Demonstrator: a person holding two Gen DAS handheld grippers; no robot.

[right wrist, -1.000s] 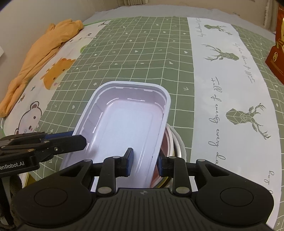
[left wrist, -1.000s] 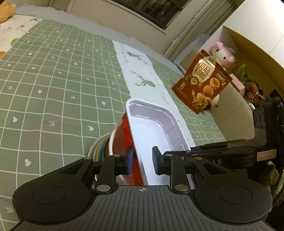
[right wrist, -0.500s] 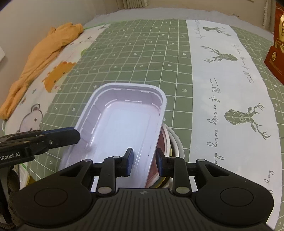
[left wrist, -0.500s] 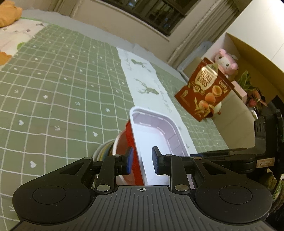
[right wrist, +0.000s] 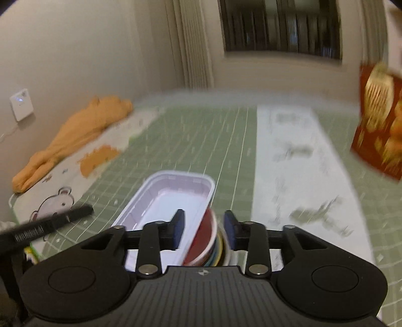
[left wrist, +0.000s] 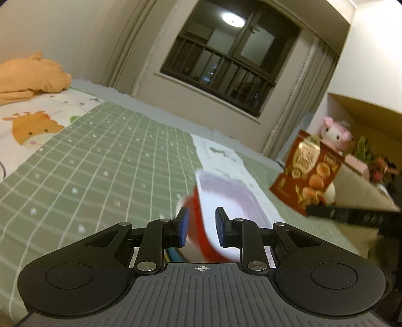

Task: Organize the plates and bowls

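white rectangular plastic tray (right wrist: 173, 193) tops red bowl (right wrist: 204, 239) stack | we judge it light, flexible; take long rims | left gripper (left wrist: 201, 227), right gripper (right wrist: 204, 230): both spread, unloaded

- Lighting: dim, warm indoor light; a ceiling lamp reflection (left wrist: 233, 19) glares in the dark window (left wrist: 233, 59).
- Left wrist view: moderate motion blur on the red box (left wrist: 309, 173).
- Right wrist view: heavy blur throughout.
- Both: fisheye bending, dark corners.
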